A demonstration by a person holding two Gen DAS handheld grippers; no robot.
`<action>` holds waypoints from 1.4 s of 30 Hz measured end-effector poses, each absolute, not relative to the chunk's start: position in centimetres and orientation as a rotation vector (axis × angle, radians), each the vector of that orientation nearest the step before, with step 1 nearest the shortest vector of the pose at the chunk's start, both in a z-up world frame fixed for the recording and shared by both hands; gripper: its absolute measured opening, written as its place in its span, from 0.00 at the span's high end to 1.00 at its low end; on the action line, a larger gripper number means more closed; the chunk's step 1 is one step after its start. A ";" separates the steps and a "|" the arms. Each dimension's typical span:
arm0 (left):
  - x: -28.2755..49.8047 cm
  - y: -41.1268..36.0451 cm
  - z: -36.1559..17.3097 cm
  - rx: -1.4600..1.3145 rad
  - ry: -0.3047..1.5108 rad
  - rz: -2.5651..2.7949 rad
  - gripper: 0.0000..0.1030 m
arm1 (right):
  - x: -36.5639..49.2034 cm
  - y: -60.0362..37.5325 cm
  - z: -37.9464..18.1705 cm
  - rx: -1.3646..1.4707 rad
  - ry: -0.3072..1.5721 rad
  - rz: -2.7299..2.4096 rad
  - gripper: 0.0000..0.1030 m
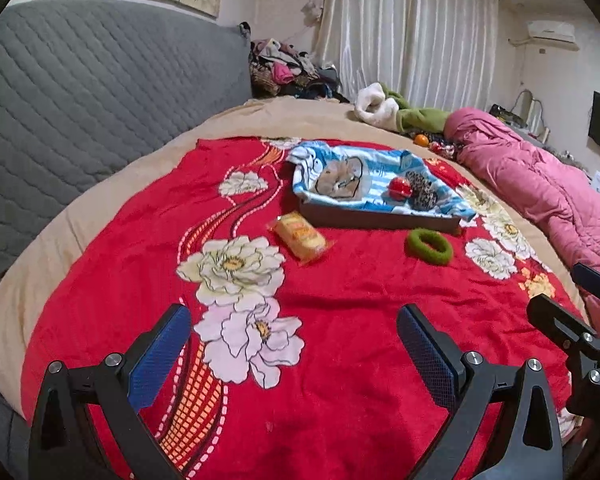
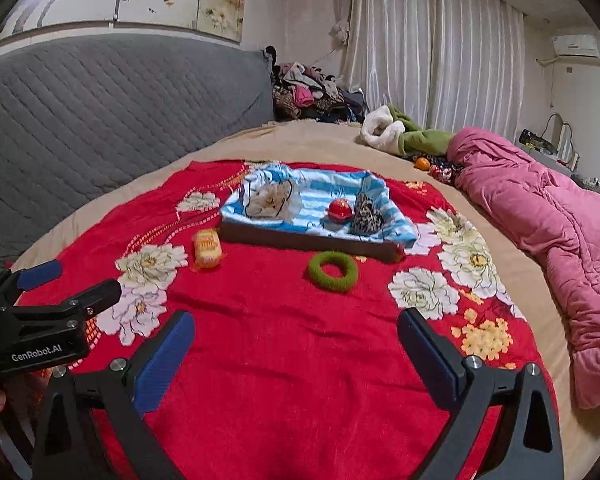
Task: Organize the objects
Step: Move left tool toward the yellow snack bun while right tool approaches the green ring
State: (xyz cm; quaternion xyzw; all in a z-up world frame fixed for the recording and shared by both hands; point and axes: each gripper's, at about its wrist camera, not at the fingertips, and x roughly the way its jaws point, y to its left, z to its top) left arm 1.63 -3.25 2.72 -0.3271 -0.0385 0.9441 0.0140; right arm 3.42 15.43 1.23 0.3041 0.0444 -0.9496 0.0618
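Both the left hand-held gripper [image 1: 294,344] and right hand-held gripper [image 2: 296,354] gape wide, empty, blue ribbed pads over plush red floral blanket [image 2: 280,340]. Ahead lie a fuzzy green ring [image 2: 333,271], a crinkly yellow wrapped snack [image 2: 207,248], and a shallow brown tray lined with striped blue cloth [image 2: 300,240].

One green ring [image 2: 333,271], one snack packet [image 2: 207,248], one tray [image 2: 308,240].

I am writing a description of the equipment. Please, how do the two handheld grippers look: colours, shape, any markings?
Both match. The left gripper and right gripper have black angular frames with silver screw heads and two fingers faced with textured blue pads. In the right wrist view, the left gripper's black body carries white lettering "GenRobot.AI". No cables or sleeves show.
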 end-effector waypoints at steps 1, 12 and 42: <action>1.6 -3.2 2.4 -1.026 -0.121 2.939 0.01 | 3.4 15.5 1.0 0.928 0.134 -2.868 0.01; 0.1 -2.2 0.2 -1.088 -0.116 2.895 0.01 | 2.0 15.8 -1.5 1.009 0.124 -2.853 0.01; -6.0 -0.9 -3.8 -1.207 -0.110 2.854 0.01 | -3.8 16.4 -5.0 1.107 0.099 -2.819 0.01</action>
